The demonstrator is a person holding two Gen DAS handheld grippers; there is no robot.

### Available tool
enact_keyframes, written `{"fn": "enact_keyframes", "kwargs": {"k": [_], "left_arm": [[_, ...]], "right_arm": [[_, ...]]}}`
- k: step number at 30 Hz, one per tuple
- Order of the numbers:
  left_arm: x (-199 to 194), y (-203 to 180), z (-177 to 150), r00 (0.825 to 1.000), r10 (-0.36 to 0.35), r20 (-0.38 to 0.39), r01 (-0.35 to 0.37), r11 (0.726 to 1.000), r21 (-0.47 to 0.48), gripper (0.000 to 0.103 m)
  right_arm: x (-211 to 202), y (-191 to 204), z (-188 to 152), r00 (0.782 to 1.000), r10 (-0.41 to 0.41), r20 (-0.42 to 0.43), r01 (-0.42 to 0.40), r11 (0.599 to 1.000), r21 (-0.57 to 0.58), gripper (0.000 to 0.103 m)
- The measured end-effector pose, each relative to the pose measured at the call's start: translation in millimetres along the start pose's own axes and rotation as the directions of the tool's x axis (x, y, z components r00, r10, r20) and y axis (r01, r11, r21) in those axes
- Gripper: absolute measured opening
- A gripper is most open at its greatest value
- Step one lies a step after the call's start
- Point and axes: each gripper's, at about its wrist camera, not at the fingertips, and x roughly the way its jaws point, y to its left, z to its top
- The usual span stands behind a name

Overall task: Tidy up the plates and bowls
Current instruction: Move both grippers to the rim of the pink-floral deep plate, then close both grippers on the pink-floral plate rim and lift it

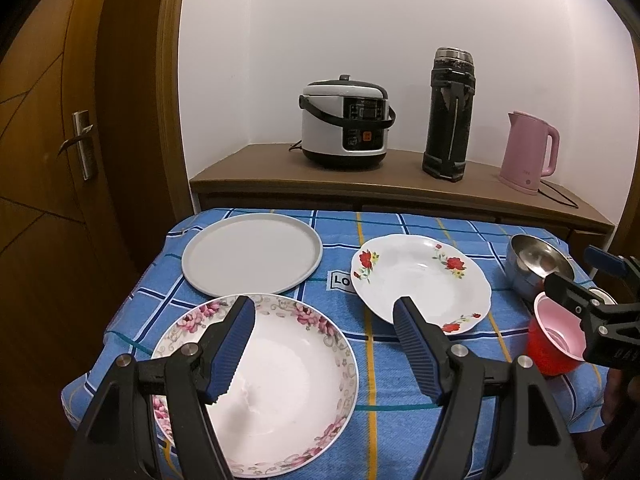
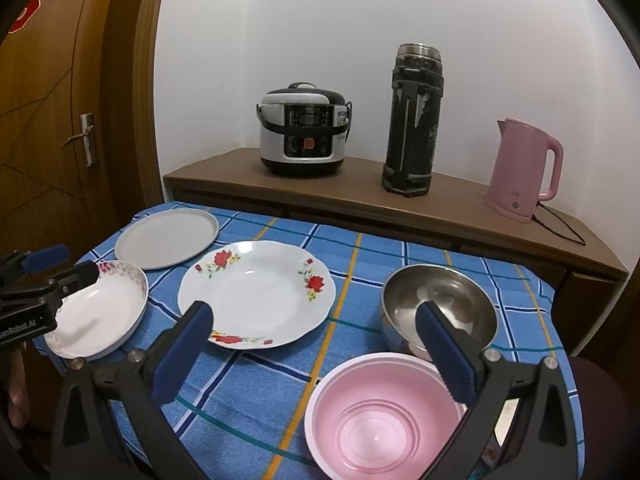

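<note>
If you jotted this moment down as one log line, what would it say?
left tongs: open over pink-flowered plate | right tongs: open over pink bowl | steel bowl, red-flowered plate, grey plate: untouched

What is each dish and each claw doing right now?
Left claw: open, over the pink-flower plate.
Right claw: open, holding nothing.
Grey plate: flat, empty.
Red-flower plate: flat, empty.
Steel bowl: upright, empty.
Pink bowl: upright, empty.
Pink kettle: lid shut.
</note>
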Motion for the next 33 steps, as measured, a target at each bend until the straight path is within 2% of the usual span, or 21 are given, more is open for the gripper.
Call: {"fn": "enact_keyframes", "kwargs": {"k": [11,26,30,33], "left_arm": [[3,3,-2,1.000,0.013,-0.002,-0.013,1.000,0.006,0.074],[7,25,-6,0.997,0.074,0.000,-0.074,0.997,-0.018,0.074],[6,35,-10,0.995,0.098,0.001,-0.098,0.995,-0.025,0.074],[7,46,-12,0.992,0.122,-0.008,-0.123,0.992,-0.040,0.074]], "right_arm": [[9,7,1,1.000,0.001,-0.013,-0.001,1.000,-0.007,0.102],[29,34,4,0.998,0.045,-0.049,-0.047,0.998,-0.048,0.090],[37,44,4,0.995,0.070,-0.068,-0.074,0.996,-0.054,0.081],[44,52,3,0.993,0.084,-0.083,-0.089,0.994,-0.063,0.078]]}}
